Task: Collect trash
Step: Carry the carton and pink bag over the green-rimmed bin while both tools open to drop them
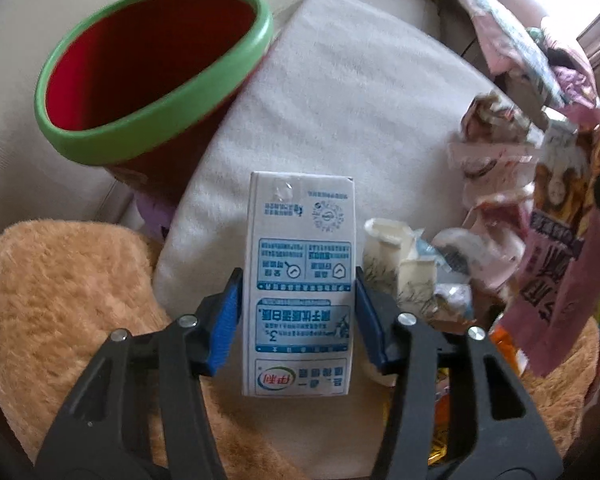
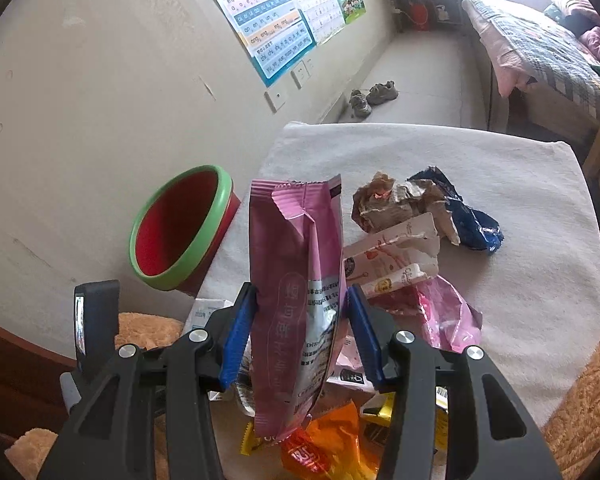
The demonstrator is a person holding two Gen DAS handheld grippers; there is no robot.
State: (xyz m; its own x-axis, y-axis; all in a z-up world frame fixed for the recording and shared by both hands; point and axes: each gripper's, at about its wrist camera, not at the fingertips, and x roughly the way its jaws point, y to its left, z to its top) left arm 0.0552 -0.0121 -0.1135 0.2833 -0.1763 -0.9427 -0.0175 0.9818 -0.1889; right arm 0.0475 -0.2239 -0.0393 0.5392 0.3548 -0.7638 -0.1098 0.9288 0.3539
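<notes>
My left gripper (image 1: 299,300) is shut on a white and blue milk carton (image 1: 300,280) and holds it above the white cloth (image 1: 340,80). A red bin with a green rim (image 1: 152,68) stands at the upper left, open side tilted toward me. My right gripper (image 2: 300,320) is shut on a pink snack wrapper (image 2: 296,280), held upright above the trash pile. The bin (image 2: 180,228) is to its left. The pink wrapper also shows at the right of the left wrist view (image 1: 560,264).
Crumpled wrappers lie on the cloth: a brown paper one (image 2: 396,204), a dark blue one (image 2: 472,220), a white and pink packet (image 2: 392,256), an orange one (image 2: 332,448). A tan plush cushion (image 1: 60,300) sits under the cloth. A bed (image 2: 540,48) and shoes (image 2: 372,96) are beyond.
</notes>
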